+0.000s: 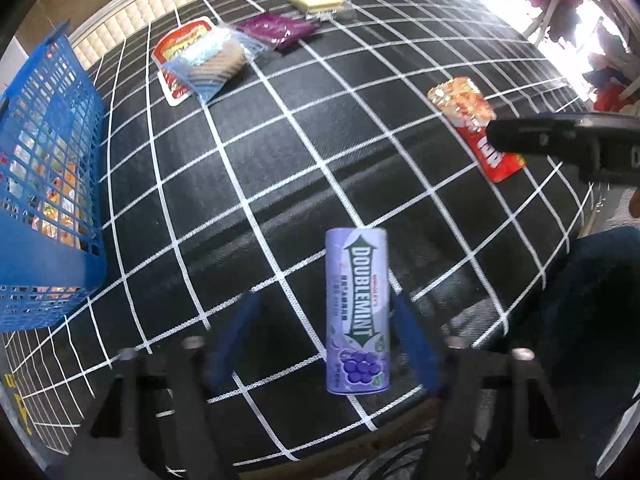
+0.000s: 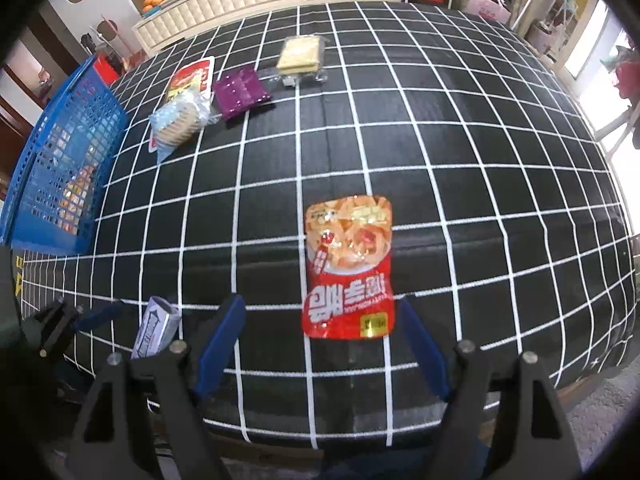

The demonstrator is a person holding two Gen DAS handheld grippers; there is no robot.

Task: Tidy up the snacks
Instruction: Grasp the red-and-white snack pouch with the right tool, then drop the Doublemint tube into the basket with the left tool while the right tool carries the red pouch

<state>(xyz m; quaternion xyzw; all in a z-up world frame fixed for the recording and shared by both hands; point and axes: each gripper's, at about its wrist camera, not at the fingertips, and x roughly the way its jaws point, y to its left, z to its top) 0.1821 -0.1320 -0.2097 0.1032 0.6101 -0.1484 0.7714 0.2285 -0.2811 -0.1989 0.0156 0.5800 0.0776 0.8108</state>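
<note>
A purple Doublemint box lies on the black checked cloth, between the open fingers of my left gripper; it also shows in the right wrist view. A red snack pouch lies between the open fingers of my right gripper, and it shows in the left wrist view under the right gripper's dark body. A blue mesh basket with some packets inside stands at the left edge. Both grippers hold nothing.
Farther back lie a red-and-white packet, a clear bag of biscuits, a purple pouch and a clear pack of yellow wafers. A cream padded bench runs behind the table. The table's front edge is close below both grippers.
</note>
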